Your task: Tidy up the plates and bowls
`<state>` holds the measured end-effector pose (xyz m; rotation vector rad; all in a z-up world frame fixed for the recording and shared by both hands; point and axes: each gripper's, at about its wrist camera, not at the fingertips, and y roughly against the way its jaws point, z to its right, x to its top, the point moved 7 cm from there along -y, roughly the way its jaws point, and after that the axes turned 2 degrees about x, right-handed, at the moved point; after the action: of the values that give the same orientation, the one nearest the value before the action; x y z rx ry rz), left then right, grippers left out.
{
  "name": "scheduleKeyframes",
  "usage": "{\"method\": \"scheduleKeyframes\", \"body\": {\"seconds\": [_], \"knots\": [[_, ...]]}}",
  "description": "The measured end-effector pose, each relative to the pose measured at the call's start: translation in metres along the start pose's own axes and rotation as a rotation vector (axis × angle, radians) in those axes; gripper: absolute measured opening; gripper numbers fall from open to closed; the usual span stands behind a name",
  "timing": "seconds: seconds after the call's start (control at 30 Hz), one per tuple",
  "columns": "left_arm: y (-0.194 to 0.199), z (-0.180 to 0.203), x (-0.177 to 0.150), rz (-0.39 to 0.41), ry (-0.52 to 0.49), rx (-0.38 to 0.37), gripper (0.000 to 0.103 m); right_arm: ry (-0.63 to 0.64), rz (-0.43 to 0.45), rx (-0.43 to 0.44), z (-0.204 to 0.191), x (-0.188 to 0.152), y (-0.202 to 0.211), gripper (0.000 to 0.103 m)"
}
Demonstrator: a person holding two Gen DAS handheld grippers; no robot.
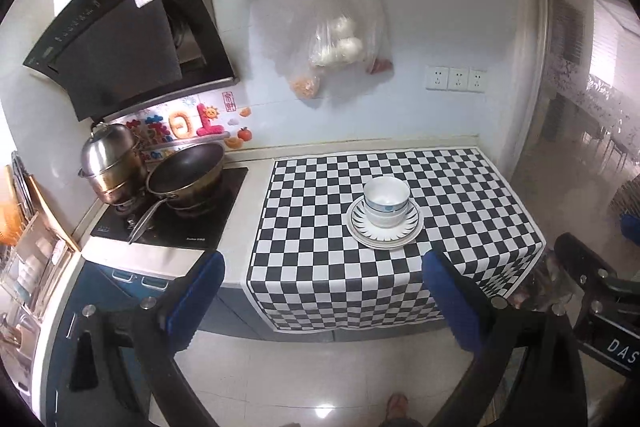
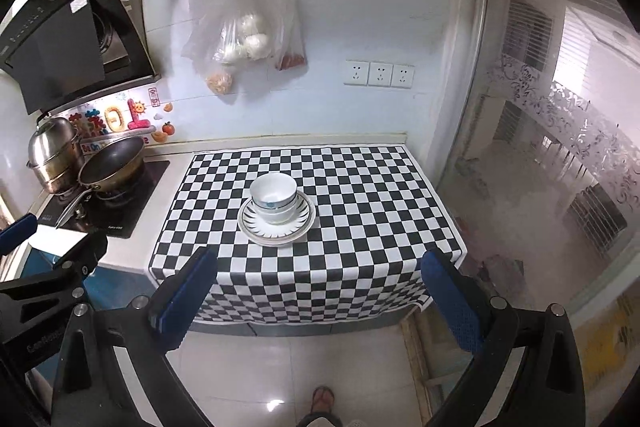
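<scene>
left wrist view
bowls: two white bowls (image 1: 386,202) nested, the upper with a dark band and a blue mark, upright on the plates
plates: stacked plates (image 1: 385,227), the top one with a dark ray pattern on its rim, sitting on the checked cloth (image 1: 320,195), right of the cloth's middle
left gripper: left gripper (image 1: 322,301) held off the counter, blue pads (image 1: 196,299) wide apart, nothing between them
right gripper: a black part of the right gripper (image 1: 600,291) shows at the right edge; cannot tell how its fingers stand from here
around: wok (image 1: 186,169) and steel pot (image 1: 112,163) on the stove (image 1: 208,215) to the left, well apart from the stack; hood (image 1: 120,39) above; bags (image 1: 340,43) hang on the wall; sockets (image 1: 456,78) to the right
room: cloth around the stack is bare; its front edge hangs over the counter; floor (image 1: 304,379) below

right wrist view
bowls: same nested bowls (image 2: 274,201), upright
plates: plates (image 2: 277,225) under them, near the middle of the cloth (image 2: 360,195)
right gripper: right gripper (image 2: 318,301) in front of the counter edge, pads (image 2: 450,301) spread apart, holding nothing
left gripper: part of the left gripper (image 2: 60,275) at the left edge
around: wok (image 2: 112,163), pot (image 2: 54,155), bags (image 2: 244,39), sockets (image 2: 379,73); a glass door (image 2: 540,167) right of the counter
foot: a sandalled foot (image 2: 322,401) on the floor
</scene>
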<state>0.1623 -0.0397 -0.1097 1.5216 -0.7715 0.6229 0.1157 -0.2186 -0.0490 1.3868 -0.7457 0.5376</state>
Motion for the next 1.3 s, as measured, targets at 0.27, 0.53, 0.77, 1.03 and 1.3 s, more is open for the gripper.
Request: {"method": "scheduleKeyframes", "body": {"seconds": [0.27, 0.53, 0.77, 1.03, 1.3], "knots": [[0.052, 0.009, -0.014, 0.033, 0.025, 0.027, 0.101, 0.015, 0.056, 0.025, 0.016, -0.014, 0.060, 0.103], [0.085, 0.017, -0.024, 0.063, 0.041, 0.041, 0.101, 0.017, 0.086, 0.011, 0.042, -0.023, 0.093, 0.103], [0.096, 0.023, -0.031, 0.064, 0.031, 0.050, 0.101, -0.001, 0.076, 0.009, 0.060, -0.030, 0.099, 0.103], [0.103, 0.029, -0.038, 0.061, 0.024, 0.047, 0.101, -0.003, 0.069, 0.012, 0.070, -0.036, 0.102, 0.103], [0.110, 0.028, -0.038, 0.078, 0.029, 0.055, 0.101, 0.004, 0.079, 0.013, 0.073, -0.034, 0.104, 0.103]]}}
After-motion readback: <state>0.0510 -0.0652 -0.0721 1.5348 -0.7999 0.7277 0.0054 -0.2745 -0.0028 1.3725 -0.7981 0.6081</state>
